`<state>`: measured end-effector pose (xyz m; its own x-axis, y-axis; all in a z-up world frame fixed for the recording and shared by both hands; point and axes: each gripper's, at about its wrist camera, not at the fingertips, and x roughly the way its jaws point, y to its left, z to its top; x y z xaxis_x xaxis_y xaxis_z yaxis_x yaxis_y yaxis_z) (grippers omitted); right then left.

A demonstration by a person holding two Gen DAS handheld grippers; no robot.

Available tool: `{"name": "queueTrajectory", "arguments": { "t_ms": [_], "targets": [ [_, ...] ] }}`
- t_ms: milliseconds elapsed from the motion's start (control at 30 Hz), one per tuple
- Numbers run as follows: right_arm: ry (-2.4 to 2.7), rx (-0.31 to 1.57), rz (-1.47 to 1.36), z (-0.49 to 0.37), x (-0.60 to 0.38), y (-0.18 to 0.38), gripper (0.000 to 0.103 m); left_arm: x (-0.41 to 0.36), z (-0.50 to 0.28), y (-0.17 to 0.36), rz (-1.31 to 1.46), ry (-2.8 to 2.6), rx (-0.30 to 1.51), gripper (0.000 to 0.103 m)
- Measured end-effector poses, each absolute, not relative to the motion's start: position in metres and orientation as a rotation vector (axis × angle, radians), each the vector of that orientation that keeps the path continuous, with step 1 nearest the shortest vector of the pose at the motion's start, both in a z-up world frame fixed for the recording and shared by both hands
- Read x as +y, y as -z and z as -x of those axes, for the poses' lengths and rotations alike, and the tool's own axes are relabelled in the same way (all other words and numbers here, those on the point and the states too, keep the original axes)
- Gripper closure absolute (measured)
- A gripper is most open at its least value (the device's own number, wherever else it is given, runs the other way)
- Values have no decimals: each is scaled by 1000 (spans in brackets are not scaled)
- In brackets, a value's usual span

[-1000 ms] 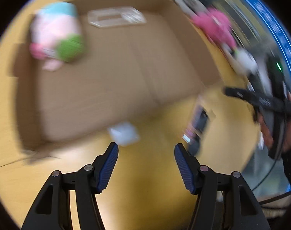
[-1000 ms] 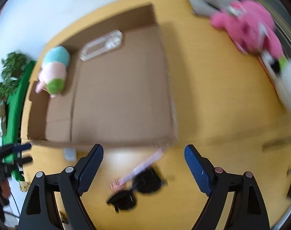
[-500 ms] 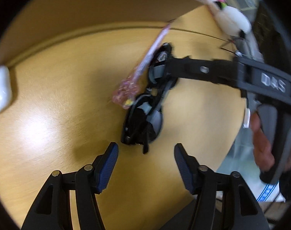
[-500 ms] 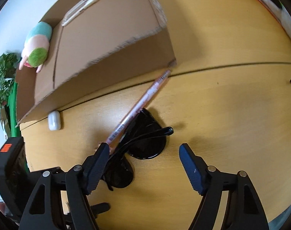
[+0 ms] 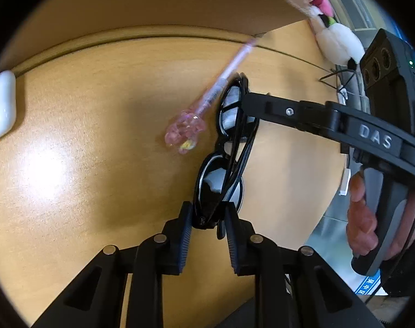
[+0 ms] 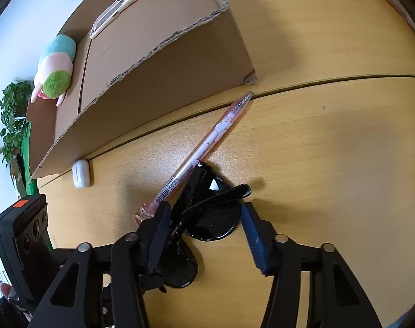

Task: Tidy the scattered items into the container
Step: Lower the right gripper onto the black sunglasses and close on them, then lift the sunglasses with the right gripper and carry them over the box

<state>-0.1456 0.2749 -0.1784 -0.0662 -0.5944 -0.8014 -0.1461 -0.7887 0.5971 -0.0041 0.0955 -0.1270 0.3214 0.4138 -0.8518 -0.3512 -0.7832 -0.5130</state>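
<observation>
Partly done: plush toy (image 6: 55, 68) and clear phone case (image 6: 115, 9) already inside cardboard box (image 6: 163, 82). Still out on counter (image 6: 330, 150): black sunglasses (image 6: 212, 213), pink pen (image 6: 204, 150) touching them, white earbud case (image 6: 81, 173) just beside box wall; pink and white plush toys (image 5: 327, 19) near counter edge too.

Left tool (image 5: 208, 220) narrow, jaws closing, pads pinching one end of sunglasses frame. Right tool (image 6: 204, 220) closing around other lens; left pad against frame, right pad possibly a hair off, hard to tell. Sunglasses apparently flat on counter, not lifted.
</observation>
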Motion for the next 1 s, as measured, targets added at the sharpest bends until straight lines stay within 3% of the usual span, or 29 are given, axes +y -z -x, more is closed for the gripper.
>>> {"name": "queueTrajectory", "arguments": {
  "t_ms": [133, 267, 533, 700, 1000],
  "targets": [
    [1924, -741, -1873, 146, 266, 164, 79, 96, -2, 110, 1904, -1528, 14, 81],
    [1878, -827, -1898, 143, 265, 168, 80, 84, -3, 108, 1916, -1530, -6, 82],
    [1812, -877, -1905, 146, 250, 161, 87, 69, -10, 100, 1868, -1547, 24, 82],
    [1907, -853, -1831, 147, 253, 113, 89, 66, -15, 55, 1744, -1580, 92, 83],
    [2132, -728, -1638, 181, 257, -4, 93, 57, 16, -23, 1557, -1698, 11, 83]
  ]
}}
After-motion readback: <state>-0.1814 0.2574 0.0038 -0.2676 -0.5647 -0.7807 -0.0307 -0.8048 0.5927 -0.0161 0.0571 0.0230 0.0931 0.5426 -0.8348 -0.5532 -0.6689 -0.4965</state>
